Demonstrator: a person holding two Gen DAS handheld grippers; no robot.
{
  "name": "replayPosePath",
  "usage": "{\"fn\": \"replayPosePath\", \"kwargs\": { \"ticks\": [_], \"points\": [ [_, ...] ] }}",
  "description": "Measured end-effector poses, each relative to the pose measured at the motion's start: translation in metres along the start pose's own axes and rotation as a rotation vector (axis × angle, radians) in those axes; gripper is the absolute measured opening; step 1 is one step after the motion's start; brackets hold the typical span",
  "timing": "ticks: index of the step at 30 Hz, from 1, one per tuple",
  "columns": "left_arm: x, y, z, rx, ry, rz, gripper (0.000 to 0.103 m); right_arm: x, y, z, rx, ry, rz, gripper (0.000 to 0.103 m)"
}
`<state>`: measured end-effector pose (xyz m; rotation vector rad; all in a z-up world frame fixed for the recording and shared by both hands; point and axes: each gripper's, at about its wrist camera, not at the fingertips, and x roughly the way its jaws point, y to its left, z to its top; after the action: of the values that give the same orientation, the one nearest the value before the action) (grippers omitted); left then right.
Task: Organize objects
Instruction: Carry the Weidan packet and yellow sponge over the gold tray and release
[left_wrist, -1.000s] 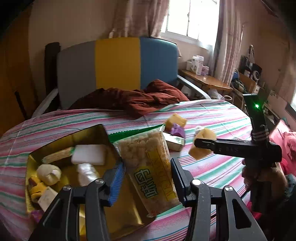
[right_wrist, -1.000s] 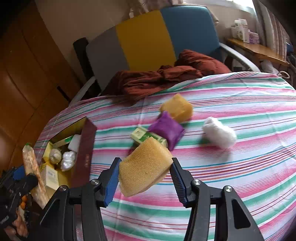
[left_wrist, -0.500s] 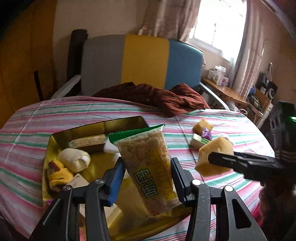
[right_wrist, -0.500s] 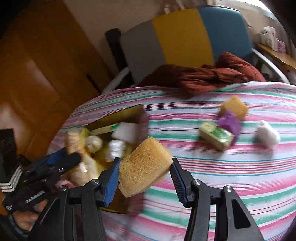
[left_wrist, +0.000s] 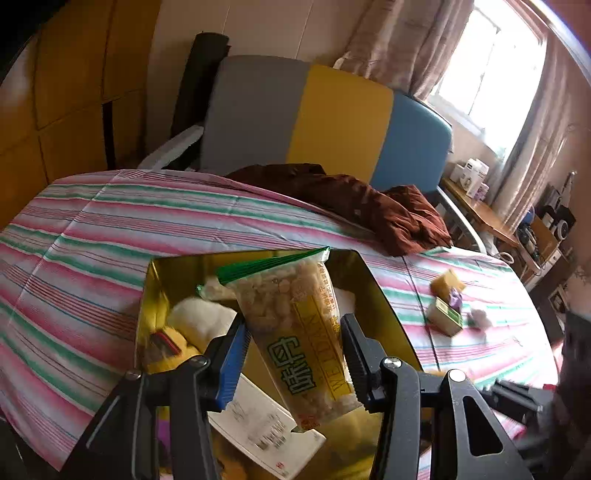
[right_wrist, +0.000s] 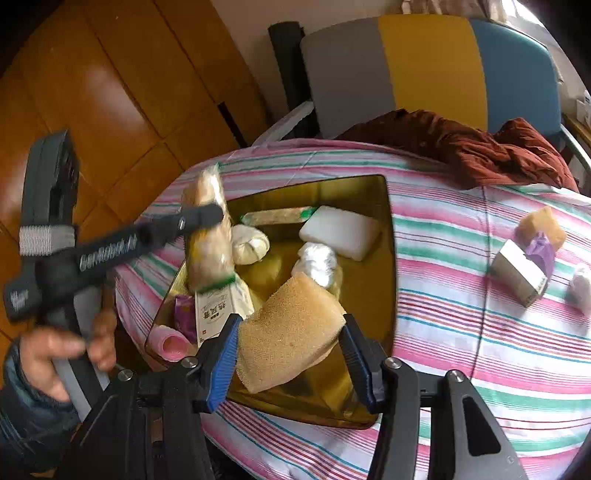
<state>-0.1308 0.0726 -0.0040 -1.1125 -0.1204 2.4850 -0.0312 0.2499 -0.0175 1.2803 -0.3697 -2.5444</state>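
My left gripper (left_wrist: 293, 350) is shut on a clear snack bag (left_wrist: 295, 325) with a green top edge, held upright over the gold tin box (left_wrist: 380, 295). In the right wrist view that same bag (right_wrist: 208, 236) hangs over the left side of the gold tin box (right_wrist: 388, 236), pinched by the left gripper (right_wrist: 201, 218). My right gripper (right_wrist: 291, 350) is shut on a tan sponge (right_wrist: 288, 328) above the near part of the box. Inside lie a white block (right_wrist: 340, 230), a foil-wrapped lump (right_wrist: 317, 262), a round bun (right_wrist: 249, 243) and a printed carton (right_wrist: 216, 310).
On the striped cloth (right_wrist: 461, 332) to the right sit a small box (right_wrist: 519, 273), a purple packet (right_wrist: 541, 249), another sponge (right_wrist: 545, 225) and a white wad (right_wrist: 580, 286). A brown garment (right_wrist: 480, 147) lies at the far edge before a colour-blocked chair (right_wrist: 424, 70). A hand (right_wrist: 62, 350) grips the left tool.
Both grippers have swung left from the loose items to above the tin box, each rolling a little. The bag and the sponge stayed gripped throughout.
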Motion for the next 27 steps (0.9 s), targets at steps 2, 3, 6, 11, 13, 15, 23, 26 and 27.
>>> {"fn": "replayPosePath", "kwargs": {
  "ticks": [2,3,6,11,13,15,23,26,27],
  "points": [
    [0.005,0.003,0.006,-0.005,0.006,0.004,0.050,0.006,0.003,0.001,0.000,0.011,-0.003,0.054],
    [0.008,0.004,0.009,-0.006,0.008,0.010,0.050,0.008,0.003,0.001,0.002,0.014,0.000,0.054],
    [0.013,0.007,0.017,-0.025,0.001,0.021,0.059,0.014,0.004,0.003,0.013,0.020,-0.005,0.057],
    [0.005,0.016,0.020,-0.053,-0.042,0.054,0.072,0.025,0.004,0.004,0.049,0.028,0.019,0.059],
    [0.002,0.018,0.014,-0.043,-0.047,0.070,0.072,0.029,0.004,0.003,0.050,0.037,0.022,0.060],
    [-0.001,0.020,0.007,-0.044,-0.045,0.080,0.072,0.032,0.005,0.001,0.049,0.045,0.023,0.062],
    [-0.015,0.021,-0.021,-0.040,-0.054,0.126,0.076,0.036,0.010,0.000,0.043,0.045,0.006,0.077],
    [-0.023,0.018,-0.027,-0.018,-0.078,0.148,0.080,0.035,0.010,-0.002,0.050,0.042,-0.001,0.077],
    [-0.027,0.016,-0.029,-0.009,-0.088,0.156,0.081,0.034,0.011,-0.002,0.050,0.039,-0.005,0.077]
  ]
}}
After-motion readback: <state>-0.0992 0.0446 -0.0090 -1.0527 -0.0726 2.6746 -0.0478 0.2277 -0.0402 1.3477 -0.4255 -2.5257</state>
